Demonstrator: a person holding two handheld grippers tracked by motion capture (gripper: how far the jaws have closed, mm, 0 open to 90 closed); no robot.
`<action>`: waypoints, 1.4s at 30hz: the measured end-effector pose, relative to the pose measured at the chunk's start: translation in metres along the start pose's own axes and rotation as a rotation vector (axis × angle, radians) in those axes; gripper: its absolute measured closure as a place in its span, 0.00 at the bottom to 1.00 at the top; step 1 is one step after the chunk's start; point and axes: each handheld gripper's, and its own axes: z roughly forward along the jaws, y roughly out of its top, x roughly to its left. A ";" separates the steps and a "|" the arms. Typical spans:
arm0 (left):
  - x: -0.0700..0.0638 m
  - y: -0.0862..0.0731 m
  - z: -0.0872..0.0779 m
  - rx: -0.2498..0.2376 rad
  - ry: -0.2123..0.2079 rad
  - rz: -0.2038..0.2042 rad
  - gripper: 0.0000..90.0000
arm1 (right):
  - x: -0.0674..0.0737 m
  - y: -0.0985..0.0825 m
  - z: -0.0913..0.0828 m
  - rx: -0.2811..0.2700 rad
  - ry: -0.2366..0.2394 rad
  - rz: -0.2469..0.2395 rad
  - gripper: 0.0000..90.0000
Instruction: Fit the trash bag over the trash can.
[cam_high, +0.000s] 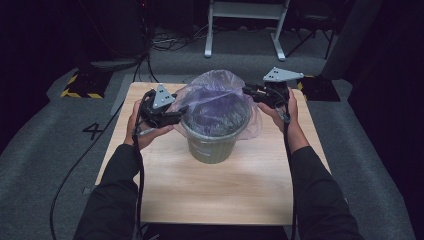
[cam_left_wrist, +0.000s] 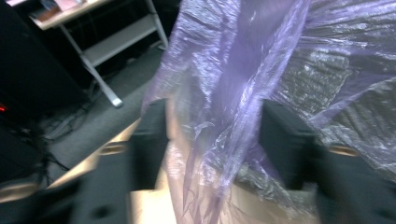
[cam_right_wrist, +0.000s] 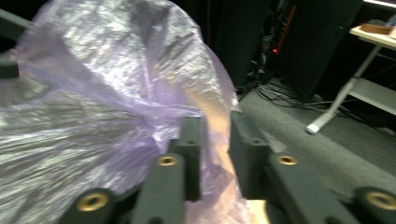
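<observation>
A green bin (cam_high: 212, 147) stands on the wooden table (cam_high: 210, 195), lined with a thin purple bag (cam_high: 217, 92) whose top balloons above the rim. My left gripper (cam_high: 177, 116) sits at the bin's left rim. In the left gripper view it (cam_left_wrist: 215, 135) is open, its jaws wide apart with a hanging fold of the bag (cam_left_wrist: 233, 93) between them. My right gripper (cam_high: 247, 91) is at the bin's far right. Seen in the right gripper view, it (cam_right_wrist: 218, 140) has a narrow gap between its jaws, and the bag's film (cam_right_wrist: 116, 93) bunches against the left jaw and runs into that gap.
Grey carpet surrounds the table. A white-legged stand (cam_high: 245, 30) and loose cables (cam_high: 172, 40) lie beyond the far edge. Yellow-black striped blocks (cam_high: 82, 87) flank the table's far corners. The table's near half is bare wood.
</observation>
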 end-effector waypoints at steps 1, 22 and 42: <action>0.002 0.000 0.000 0.001 0.014 0.005 0.69 | -0.001 -0.001 0.001 0.001 -0.010 0.008 0.74; 0.033 -0.018 0.020 0.002 0.042 -0.126 1.00 | -0.002 -0.019 -0.016 -0.008 0.043 0.044 0.29; 0.043 -0.032 0.054 0.078 0.038 -0.177 1.00 | -0.011 -0.045 -0.014 -0.033 -0.071 -0.009 0.97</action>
